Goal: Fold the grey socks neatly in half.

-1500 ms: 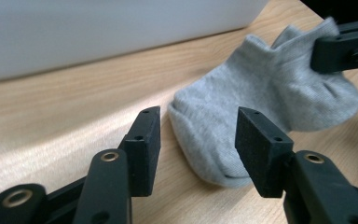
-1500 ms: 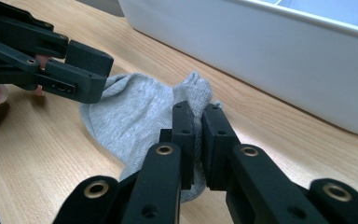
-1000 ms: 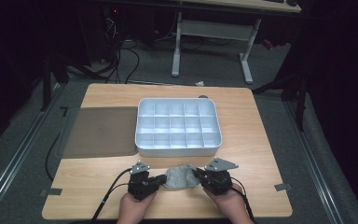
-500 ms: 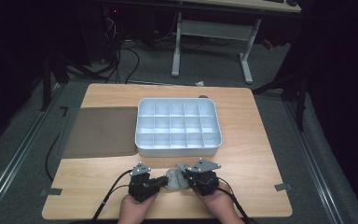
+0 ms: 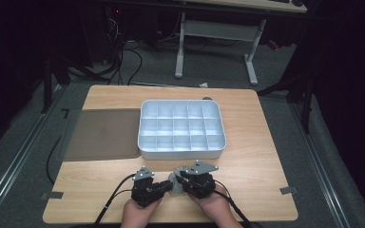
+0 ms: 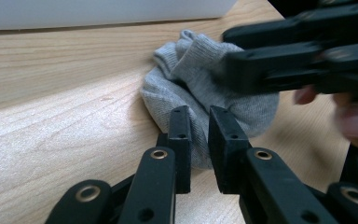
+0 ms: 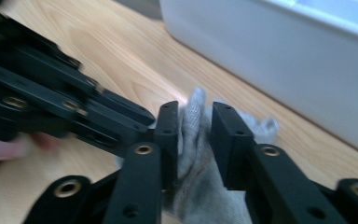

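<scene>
I am working at the desk's [image 5: 266, 142] near edge, where the grey sock [image 6: 200, 93] is lying bunched between my left gripper [image 6: 199, 135] and right gripper [image 7: 195, 133], both just loosening around its folds, equally close from opposite sides.

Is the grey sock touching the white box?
Apart. In the left gripper view, bare wooden table shows between the grey sock and the white box.
</scene>
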Action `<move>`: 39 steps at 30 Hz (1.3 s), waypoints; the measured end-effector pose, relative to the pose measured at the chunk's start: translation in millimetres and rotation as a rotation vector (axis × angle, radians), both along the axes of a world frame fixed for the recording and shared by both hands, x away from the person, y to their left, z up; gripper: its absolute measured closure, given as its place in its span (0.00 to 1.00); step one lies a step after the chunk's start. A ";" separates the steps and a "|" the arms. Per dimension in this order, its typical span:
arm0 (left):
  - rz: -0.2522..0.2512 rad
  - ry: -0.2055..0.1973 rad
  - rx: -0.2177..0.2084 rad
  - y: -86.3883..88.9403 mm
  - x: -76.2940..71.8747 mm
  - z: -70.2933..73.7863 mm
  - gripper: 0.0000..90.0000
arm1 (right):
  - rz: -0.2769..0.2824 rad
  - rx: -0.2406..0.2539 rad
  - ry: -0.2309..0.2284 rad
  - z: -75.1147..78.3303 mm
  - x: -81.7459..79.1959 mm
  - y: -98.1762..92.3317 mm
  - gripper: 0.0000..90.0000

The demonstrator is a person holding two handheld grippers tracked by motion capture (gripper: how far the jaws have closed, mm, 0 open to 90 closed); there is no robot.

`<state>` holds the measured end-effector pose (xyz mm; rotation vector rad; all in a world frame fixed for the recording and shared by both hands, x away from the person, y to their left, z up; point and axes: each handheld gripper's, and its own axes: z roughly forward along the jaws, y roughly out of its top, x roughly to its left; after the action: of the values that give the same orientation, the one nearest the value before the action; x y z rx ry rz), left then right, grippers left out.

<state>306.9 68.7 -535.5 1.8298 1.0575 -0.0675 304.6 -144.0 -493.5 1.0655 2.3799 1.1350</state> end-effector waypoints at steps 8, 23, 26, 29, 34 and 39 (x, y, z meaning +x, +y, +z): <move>0.001 0.004 -0.002 0.6 0.3 -1.1 0.87 | -0.017 0.049 -0.079 21.7 -15.3 -11.5 0.79; 0.001 0.014 -0.018 2.2 0.8 -1.5 0.87 | -0.049 0.077 0.016 -8.5 -12.6 -13.9 0.78; 0.001 0.017 -0.024 2.6 1.0 -1.6 0.87 | -0.043 0.058 0.037 -14.5 -9.9 -9.9 0.78; 0.002 0.016 -0.025 3.2 0.8 -1.3 0.87 | -0.035 0.061 0.062 -21.3 -9.7 -6.0 0.76; 0.007 0.016 -0.020 2.8 1.1 -1.7 0.87 | -0.023 0.090 0.048 -17.7 -15.7 -4.6 0.69; 0.006 0.014 -0.014 2.3 0.8 -1.6 0.87 | -0.038 0.049 0.029 -19.7 -16.2 -2.8 0.70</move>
<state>307.6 71.0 -537.1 1.8156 1.0692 -0.0845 288.4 -146.8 -513.2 1.1457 2.3551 1.1784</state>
